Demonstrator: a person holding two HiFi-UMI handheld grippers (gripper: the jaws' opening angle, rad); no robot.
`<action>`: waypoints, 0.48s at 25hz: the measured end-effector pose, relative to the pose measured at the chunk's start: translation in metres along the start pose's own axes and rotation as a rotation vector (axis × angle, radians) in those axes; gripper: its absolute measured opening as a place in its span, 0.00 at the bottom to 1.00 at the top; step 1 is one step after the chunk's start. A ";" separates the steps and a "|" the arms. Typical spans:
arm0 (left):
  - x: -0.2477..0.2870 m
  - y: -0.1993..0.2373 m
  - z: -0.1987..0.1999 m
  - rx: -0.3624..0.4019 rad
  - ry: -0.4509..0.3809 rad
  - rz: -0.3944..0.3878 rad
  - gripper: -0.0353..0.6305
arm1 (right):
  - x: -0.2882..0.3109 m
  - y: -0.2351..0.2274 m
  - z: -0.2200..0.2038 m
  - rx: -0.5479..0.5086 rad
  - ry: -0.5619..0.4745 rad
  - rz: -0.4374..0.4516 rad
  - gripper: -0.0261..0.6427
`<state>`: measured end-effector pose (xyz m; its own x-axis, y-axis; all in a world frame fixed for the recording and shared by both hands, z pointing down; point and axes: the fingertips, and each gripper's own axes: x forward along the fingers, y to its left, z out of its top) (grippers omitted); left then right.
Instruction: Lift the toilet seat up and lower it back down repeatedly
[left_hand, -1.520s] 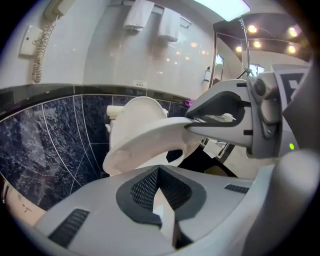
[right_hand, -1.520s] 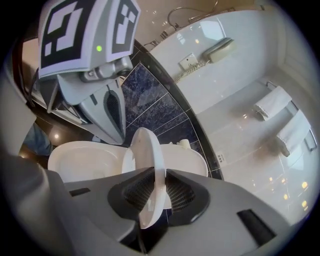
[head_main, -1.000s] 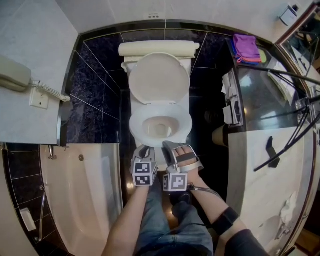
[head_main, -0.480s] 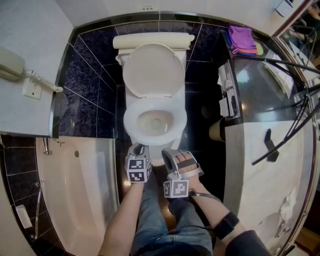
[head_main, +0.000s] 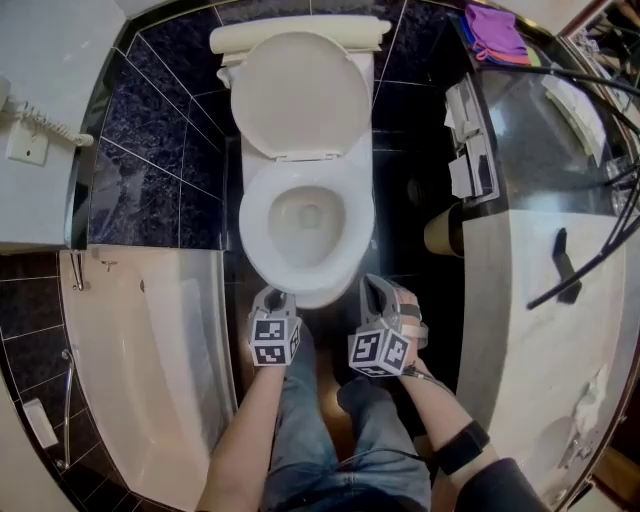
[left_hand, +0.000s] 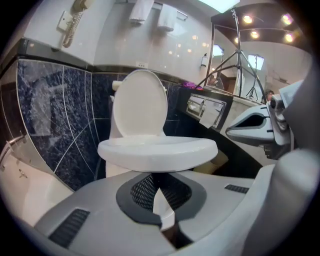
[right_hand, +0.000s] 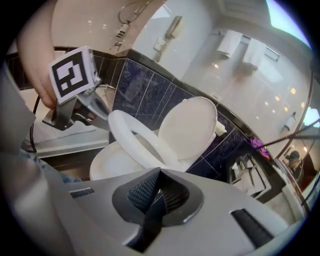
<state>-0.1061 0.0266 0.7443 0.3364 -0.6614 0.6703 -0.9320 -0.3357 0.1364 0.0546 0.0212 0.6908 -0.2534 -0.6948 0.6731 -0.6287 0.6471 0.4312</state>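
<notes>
The white toilet stands with its lid (head_main: 298, 95) up against the cistern. Its seat (head_main: 256, 228) lies flat on the bowl and fills the left gripper view as seat (left_hand: 157, 150). My left gripper (head_main: 274, 298) is shut with nothing in it, and its tips sit just short of the seat's front rim, slightly below it. My right gripper (head_main: 376, 288) hangs to the right of the bowl's front, apart from the seat (right_hand: 145, 145). Its jaws have just been closing, with nothing between them, and now stand shut.
A bathtub (head_main: 150, 350) runs along the left. On the right are a stone counter (head_main: 530, 330), a paper roll (head_main: 440, 235) and a tissue holder (head_main: 470, 150). Tripod legs (head_main: 590, 270) cross the counter. The person's legs in jeans (head_main: 320, 420) stand before the bowl.
Both grippers have sunk in front of the bowl. The right one moved to the right, rolled, and its jaws closed from open. The seat has stayed down.
</notes>
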 end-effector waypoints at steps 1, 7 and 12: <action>0.003 -0.001 -0.014 0.008 0.009 -0.004 0.04 | 0.005 0.003 -0.010 0.052 0.010 0.007 0.06; 0.022 -0.007 -0.081 0.043 0.052 -0.029 0.04 | 0.040 0.023 -0.059 0.290 0.068 0.034 0.06; 0.039 -0.012 -0.116 0.049 0.089 -0.047 0.04 | 0.062 0.034 -0.085 0.414 0.102 0.038 0.06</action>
<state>-0.0979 0.0829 0.8532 0.3638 -0.5827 0.7268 -0.9073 -0.3984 0.1347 0.0801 0.0273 0.7985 -0.2214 -0.6250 0.7486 -0.8676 0.4768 0.1415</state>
